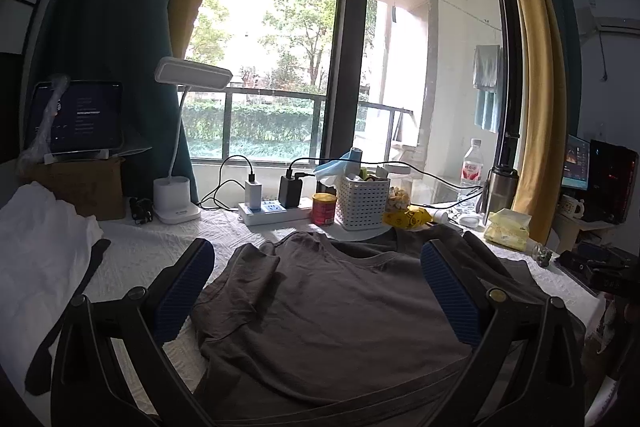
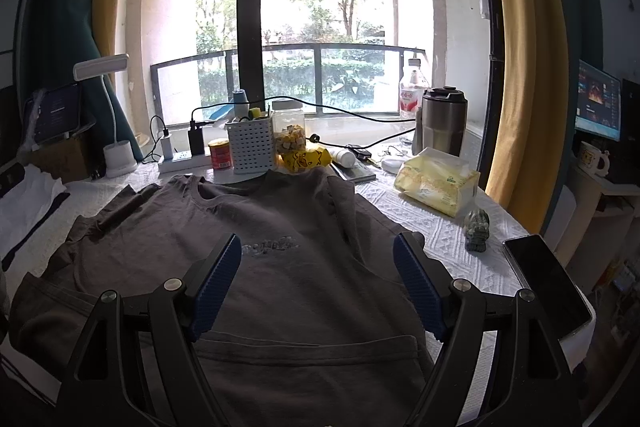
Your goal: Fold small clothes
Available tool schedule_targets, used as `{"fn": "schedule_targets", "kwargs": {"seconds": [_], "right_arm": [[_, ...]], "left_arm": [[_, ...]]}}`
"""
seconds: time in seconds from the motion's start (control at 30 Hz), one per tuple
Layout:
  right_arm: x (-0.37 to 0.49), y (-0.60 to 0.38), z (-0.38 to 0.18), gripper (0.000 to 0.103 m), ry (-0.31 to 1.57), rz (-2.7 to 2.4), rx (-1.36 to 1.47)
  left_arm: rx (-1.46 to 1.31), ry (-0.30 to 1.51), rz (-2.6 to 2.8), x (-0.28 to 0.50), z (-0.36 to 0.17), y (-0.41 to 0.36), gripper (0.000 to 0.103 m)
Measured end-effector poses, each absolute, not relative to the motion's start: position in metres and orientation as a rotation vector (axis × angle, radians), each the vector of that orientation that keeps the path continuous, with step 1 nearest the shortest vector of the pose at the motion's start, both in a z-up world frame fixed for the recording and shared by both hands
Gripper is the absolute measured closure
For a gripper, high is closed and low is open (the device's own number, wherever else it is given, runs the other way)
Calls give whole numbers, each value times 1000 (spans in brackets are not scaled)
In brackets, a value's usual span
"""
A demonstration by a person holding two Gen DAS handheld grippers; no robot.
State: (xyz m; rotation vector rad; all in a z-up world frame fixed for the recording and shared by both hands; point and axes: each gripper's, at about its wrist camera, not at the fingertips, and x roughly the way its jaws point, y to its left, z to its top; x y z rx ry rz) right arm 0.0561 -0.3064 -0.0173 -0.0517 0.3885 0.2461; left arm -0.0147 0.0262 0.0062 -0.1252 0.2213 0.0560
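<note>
Brown T-shirt [image 2: 288, 267]; white textured tablecloth [image 2: 440, 227]; blue ribbed claw pads [image 2: 214, 283].

Beyond the claw, against the window, stand a white perforated basket [image 2: 252, 149], a red can [image 2: 221, 154] to its left and a power strip [image 1: 269, 211] with chargers. A desk lamp [image 1: 176, 205] sits further left. Rightward lie a yellow tissue pack [image 2: 434, 181], a steel tumbler [image 2: 443, 121], a small figurine [image 2: 476, 231] and a phone [image 2: 546, 277].
</note>
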Motion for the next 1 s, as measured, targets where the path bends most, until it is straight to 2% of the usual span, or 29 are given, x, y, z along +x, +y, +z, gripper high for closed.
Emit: {"fn": "schedule_targets", "kwargs": {"seconds": [0.3,0.43,0.63,0.7,0.93,1.0], "right_arm": [[62,-309,-21,22,399,235,-60],[76,-316,-27,22,422,212,-56],[110,-326,-41,22,515,229,-88],[122,-330,-44,30,545,226,-83],[165,-352,-54,33,610,212,-42],[177,-355,-56,39,623,211,-48]], "left_arm": [[-117,242,55,-8,2,24,1],[-156,325,14,16,-2,27,1],[-172,372,128,40,-10,28,1],[-157,384,137,45,-13,27,1],[-139,418,50,62,-22,33,1],[-116,421,49,68,-21,33,1]]}}
